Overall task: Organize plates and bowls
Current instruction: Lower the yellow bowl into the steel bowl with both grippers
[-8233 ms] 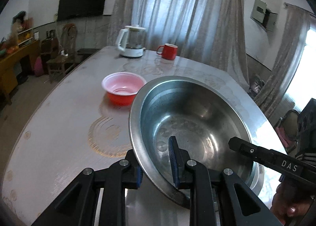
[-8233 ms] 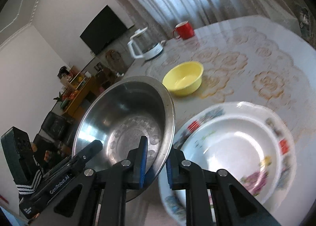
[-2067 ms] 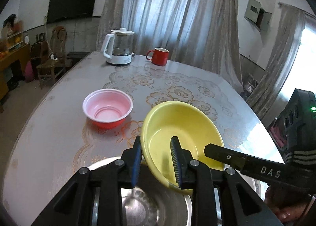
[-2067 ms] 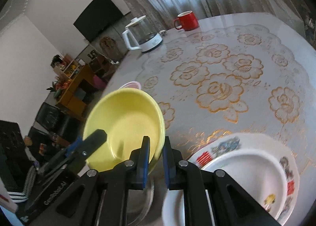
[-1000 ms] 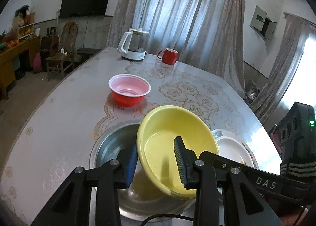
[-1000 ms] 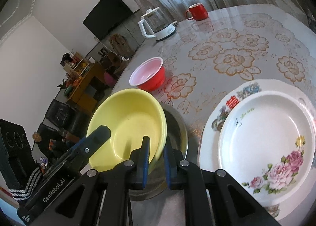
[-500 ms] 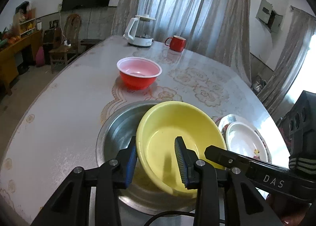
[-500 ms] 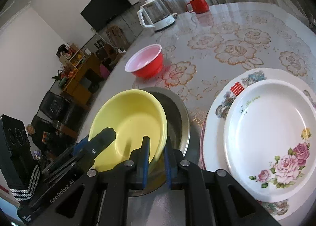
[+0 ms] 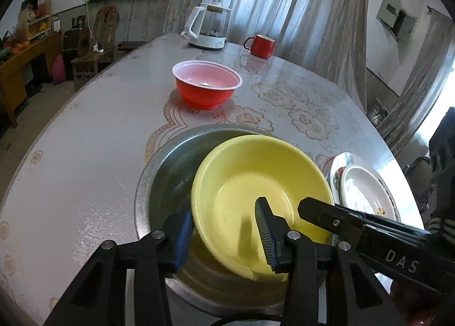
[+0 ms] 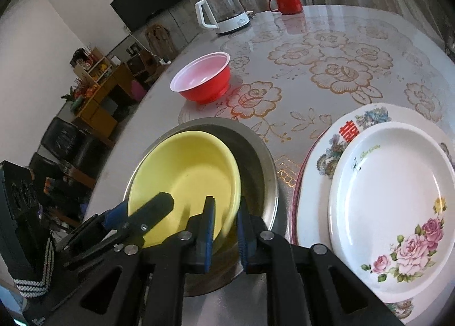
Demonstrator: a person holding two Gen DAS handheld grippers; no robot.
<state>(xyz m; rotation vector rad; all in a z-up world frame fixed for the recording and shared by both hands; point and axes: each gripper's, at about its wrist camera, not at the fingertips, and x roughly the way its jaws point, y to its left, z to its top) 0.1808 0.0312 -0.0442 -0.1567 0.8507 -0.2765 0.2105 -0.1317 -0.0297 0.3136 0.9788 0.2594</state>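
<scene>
Yellow bowl [image 9: 256, 183] now sits in steel bowl [image 9: 167, 161]; two plates [image 10: 369, 183], one red bowl [image 10: 204, 81].

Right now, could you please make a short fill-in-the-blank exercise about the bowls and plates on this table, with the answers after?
1. The yellow bowl sits inside the ____ bowl.
2. The bowl standing alone on the table is ____ outside.
3. The white plate with pink roses lies on top of a larger ____.
4. Beside the white kettle stands a red ____.

Answers: steel; red; plate; mug
</scene>
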